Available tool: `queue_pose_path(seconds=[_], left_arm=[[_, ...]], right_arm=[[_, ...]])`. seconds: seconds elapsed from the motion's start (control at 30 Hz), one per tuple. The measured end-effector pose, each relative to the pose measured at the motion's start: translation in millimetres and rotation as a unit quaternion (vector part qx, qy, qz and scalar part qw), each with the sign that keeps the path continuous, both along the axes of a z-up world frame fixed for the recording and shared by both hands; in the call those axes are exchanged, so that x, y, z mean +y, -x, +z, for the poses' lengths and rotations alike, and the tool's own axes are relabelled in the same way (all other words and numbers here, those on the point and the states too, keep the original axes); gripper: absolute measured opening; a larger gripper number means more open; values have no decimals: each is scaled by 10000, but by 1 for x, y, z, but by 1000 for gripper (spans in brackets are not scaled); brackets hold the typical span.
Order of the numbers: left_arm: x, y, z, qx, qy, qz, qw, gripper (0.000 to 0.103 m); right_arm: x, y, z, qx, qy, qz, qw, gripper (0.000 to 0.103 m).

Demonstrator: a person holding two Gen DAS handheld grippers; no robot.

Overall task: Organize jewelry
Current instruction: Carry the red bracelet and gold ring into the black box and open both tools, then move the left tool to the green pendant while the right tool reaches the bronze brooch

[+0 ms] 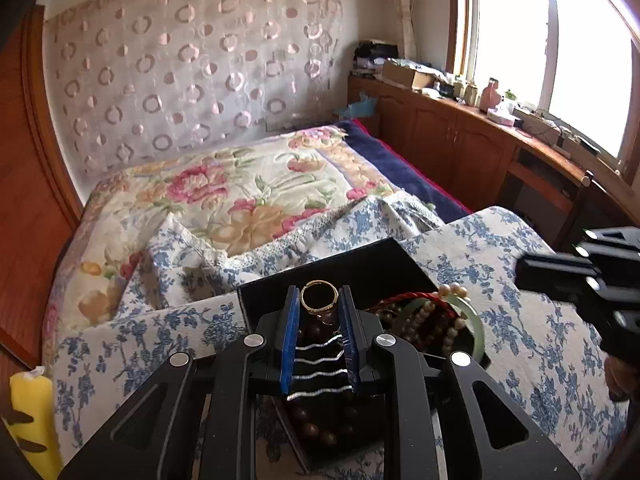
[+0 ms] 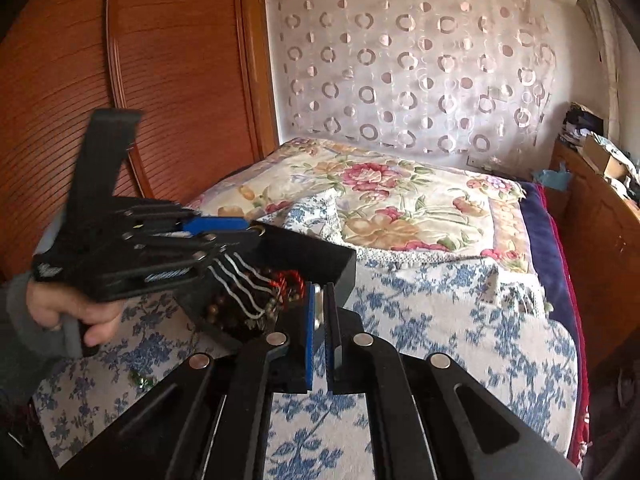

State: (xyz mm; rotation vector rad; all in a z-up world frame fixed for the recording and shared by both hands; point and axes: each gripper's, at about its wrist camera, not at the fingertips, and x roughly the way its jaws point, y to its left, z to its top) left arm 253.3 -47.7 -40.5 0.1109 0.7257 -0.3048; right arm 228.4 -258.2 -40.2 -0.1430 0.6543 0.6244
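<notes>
The left hand-held gripper (image 1: 319, 296) pinches a gold ring (image 1: 319, 295) between its blue-padded fingers (image 1: 290, 328), the band upright and held above a black jewelry box (image 1: 360, 268). Just beside it, inside the box, lies a tangle of jewelry: a pale green jade bangle (image 1: 474, 316), a pearl strand (image 1: 452, 330), a red cord (image 1: 404, 298) and dark wooden beads (image 1: 320, 432) lower down, near the wrist. The right hand-held gripper (image 2: 320, 300) sits at the near corner of the same box (image 2: 320, 254), its jaws drawn narrow around a small silvery piece (image 2: 318, 308); whether it truly clamps that piece or merely frames it cannot be told.

The step in hand looks like sorting the ring out of the mixed pile. The next move probably calls for carrying the ring level to its own place in the box and easing the fingers apart only once it rests, since a thin round band would roll or slip into the bedding.

The box rests on a blue-and-white floral bedspread (image 2: 460, 340) covering a bed, with a pink-flowered quilt (image 1: 248, 184) farther back. Behind hangs a sheer curtain (image 2: 408, 68) with circle patterns, a wooden wardrobe (image 2: 140, 80) stands at one side, and low wooden cabinets (image 1: 460, 140) cluttered with bottles run beneath a bright window (image 1: 520, 40).
</notes>
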Motion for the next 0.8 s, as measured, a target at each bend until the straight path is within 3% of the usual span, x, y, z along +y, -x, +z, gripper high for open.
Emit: queue_pose_path(seconds=[0.17,0.27,0.43,0.5,0.57,0.8], left_arm=[[-3,-2,-1,4,-9,21,10000,20],[-3,2,0,-39,1,11,10000,35],[-1,26,4,-103,29,-19,9999,41],[3,41,5,-149,74,-25,9999,51],[6,55,5,-172,96,-30,9998,58],[17,100,-2,-152,67,37,9999,71]], right_arm=[[-2,9,-4,-5,91,-11,10000,5],[-4,17,-6,29,85,18,10000,5],[-4,37,-13,120,42,88,9999,5],[-3,47,-19,173,52,130,9998,11],[-1,56,-25,231,53,169,9996,24],[12,85,-50,546,251,390,9974,24]])
